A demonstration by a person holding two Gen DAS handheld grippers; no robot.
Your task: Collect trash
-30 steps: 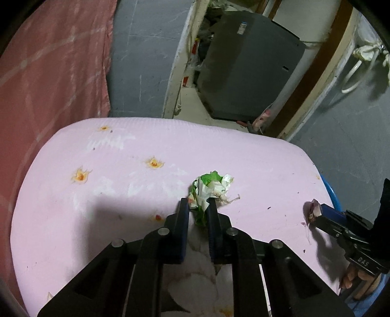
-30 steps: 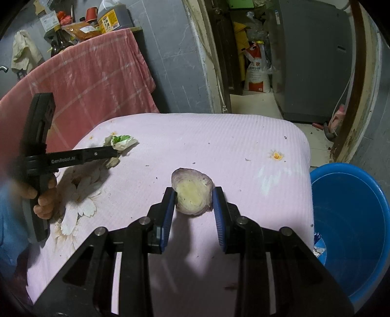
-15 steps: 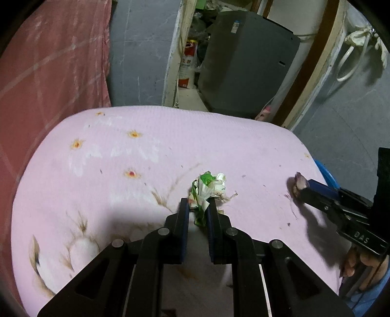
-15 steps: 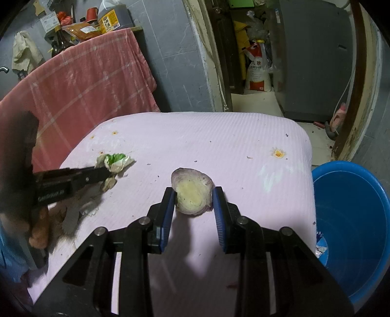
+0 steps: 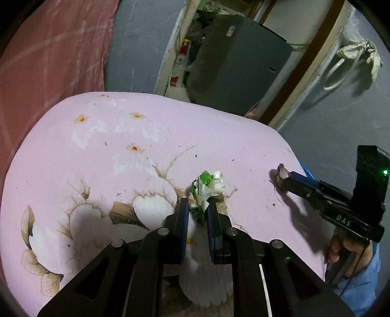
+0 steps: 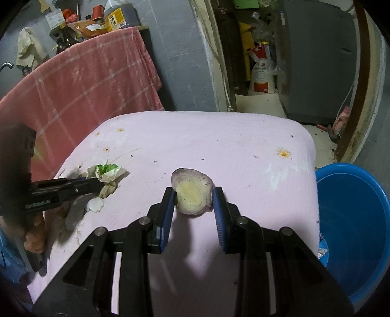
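Two pieces of trash are pinched clear of the pink tablecloth [image 6: 219,136] for carrying: left gripper [image 5: 198,207] clamping the crumpled wrapper [image 5: 207,186] at frame centre, right gripper [image 6: 194,195] squeezing the onion scrap [image 6: 192,195], blue bucket [image 6: 353,219] waiting at lower right.

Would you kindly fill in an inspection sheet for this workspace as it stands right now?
Surface: pink floral cloth, crumbs scattered.
Job's things: crumpled wrapper in the left gripper; onion piece in the right gripper; blue bucket beside the right edge, scraps inside.
Clutter: bottles on a shelf behind a red checked cloth.
Grippers: both shut on trash.
Cables: white hose on the wall.
Surroundings: doorway, grey cabinet, sack.
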